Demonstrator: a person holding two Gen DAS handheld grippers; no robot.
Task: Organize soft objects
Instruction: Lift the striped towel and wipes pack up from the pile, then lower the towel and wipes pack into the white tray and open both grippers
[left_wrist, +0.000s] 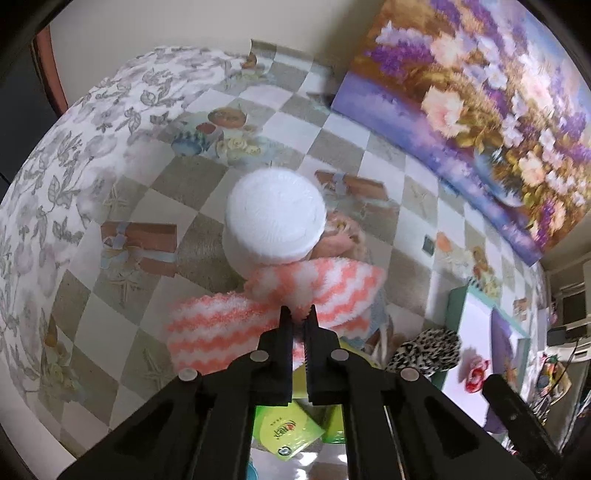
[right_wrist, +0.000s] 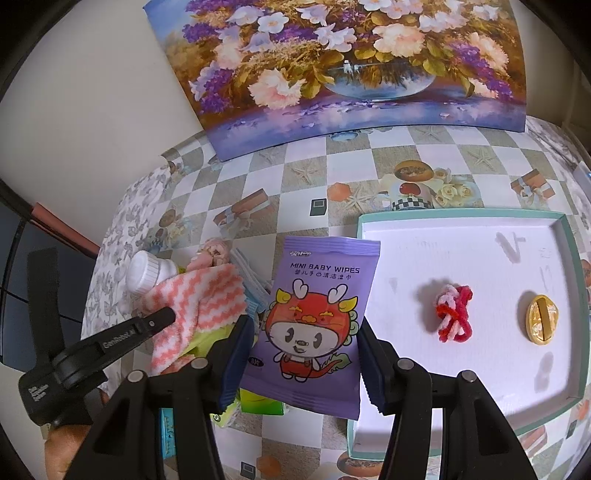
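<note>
My left gripper (left_wrist: 298, 314) is shut on a fluffy pink-and-white zigzag cloth (left_wrist: 236, 325) and holds it over the pile on the left of the table. The cloth (right_wrist: 199, 306) and the left gripper (right_wrist: 162, 317) also show in the right wrist view. My right gripper (right_wrist: 306, 328) is shut on a purple pack of mini baby wipes (right_wrist: 314, 317) and holds it upright beside the left edge of the white tray (right_wrist: 561, 229). In the tray lie a red-and-pink yarn bundle (right_wrist: 452, 314) and a gold ingot-shaped thing (right_wrist: 539, 319).
A white-capped bottle (left_wrist: 275, 216) stands behind the cloth, with pink and blue soft things beside it. Green packets (left_wrist: 288, 432) lie below the left gripper. A leopard-print thing (left_wrist: 424, 350) sits near the tray. A flower painting (right_wrist: 332, 74) leans on the wall.
</note>
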